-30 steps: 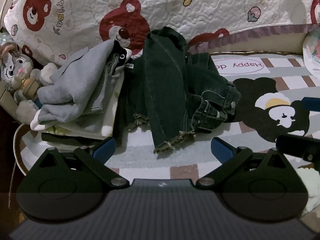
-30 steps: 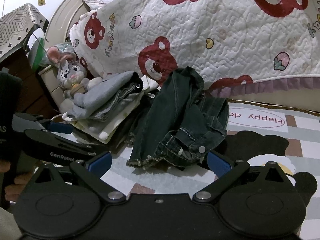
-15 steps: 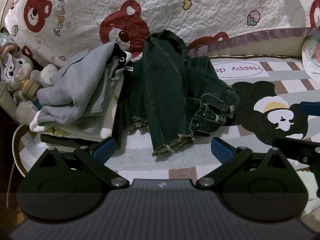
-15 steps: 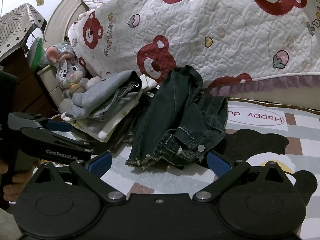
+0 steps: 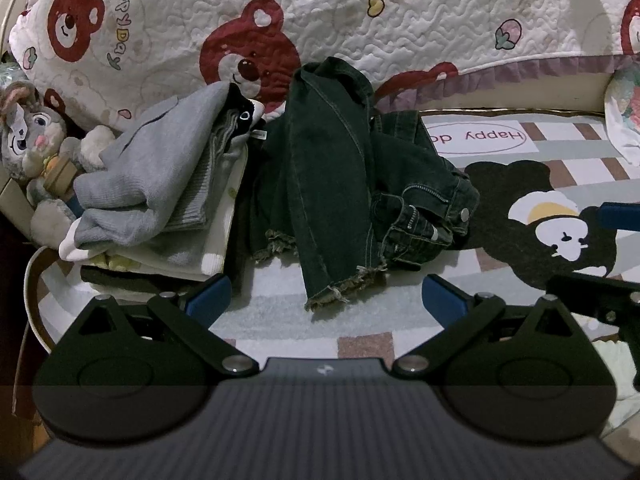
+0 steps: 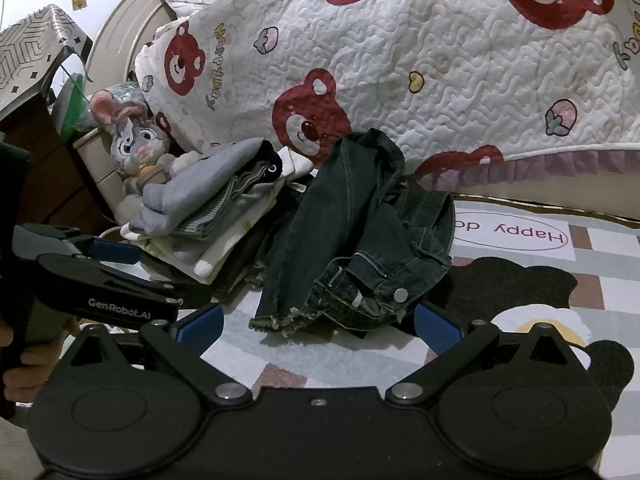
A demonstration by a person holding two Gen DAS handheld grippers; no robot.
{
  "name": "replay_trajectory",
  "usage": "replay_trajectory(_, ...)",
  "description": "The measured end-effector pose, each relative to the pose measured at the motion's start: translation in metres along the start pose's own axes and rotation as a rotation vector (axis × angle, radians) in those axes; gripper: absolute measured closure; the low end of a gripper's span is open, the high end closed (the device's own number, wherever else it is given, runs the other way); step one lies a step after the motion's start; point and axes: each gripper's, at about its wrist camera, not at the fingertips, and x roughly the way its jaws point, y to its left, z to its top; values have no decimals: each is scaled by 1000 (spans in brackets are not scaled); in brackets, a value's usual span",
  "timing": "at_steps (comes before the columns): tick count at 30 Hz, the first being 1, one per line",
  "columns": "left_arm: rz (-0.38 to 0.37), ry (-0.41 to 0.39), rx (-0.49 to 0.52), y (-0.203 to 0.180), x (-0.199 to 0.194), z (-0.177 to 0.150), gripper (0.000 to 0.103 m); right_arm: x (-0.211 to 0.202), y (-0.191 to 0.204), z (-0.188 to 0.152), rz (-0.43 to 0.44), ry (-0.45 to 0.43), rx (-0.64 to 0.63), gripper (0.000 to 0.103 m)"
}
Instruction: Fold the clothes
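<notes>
A crumpled pair of dark denim shorts (image 5: 340, 184) (image 6: 352, 240) lies on the patterned rug, its frayed hems towards me. Left of it stands a pile of folded clothes (image 5: 160, 192) (image 6: 216, 208) with a grey sweater on top. My left gripper (image 5: 326, 298) is open just short of the frayed hem, nothing between its blue pads. My right gripper (image 6: 318, 326) is also open and empty, close to the shorts' waistband and button. In the right wrist view the left gripper's body (image 6: 100, 284) shows at the left, held by a hand.
A quilt with red bears (image 5: 320, 20) (image 6: 400, 60) hangs behind the clothes. A plush rabbit (image 5: 36, 152) (image 6: 136, 148) sits at the far left beside the pile. The rug (image 5: 520, 148) with a black bear print spreads to the right. A wooden cabinet (image 6: 36, 152) stands at far left.
Both grippers have drawn back slightly from the shorts, so the clothes sit a little higher and smaller in view. Both stay open; the clothes have not moved.
</notes>
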Motion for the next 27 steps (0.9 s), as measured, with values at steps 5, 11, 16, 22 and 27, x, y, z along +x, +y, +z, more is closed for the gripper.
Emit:
replay_trajectory(5,0,1,0,1,0,1,0,0,-1,0,0,2,3,0)
replay_trajectory(11,3,0,2,0,1,1,0,-1,-2,1,2,5,7,0)
replay_trajectory(16,2,0,5,0,2,0,0,-1,-2,2,2,6,7,0)
replay_trajectory(22,-1,1,5,2,3,-1,0,-1,-3,3,3,9,10,0)
replay_trajectory(27,-14,-8,-11,6,9,-4,0,3,-6,2,12,6,14,0)
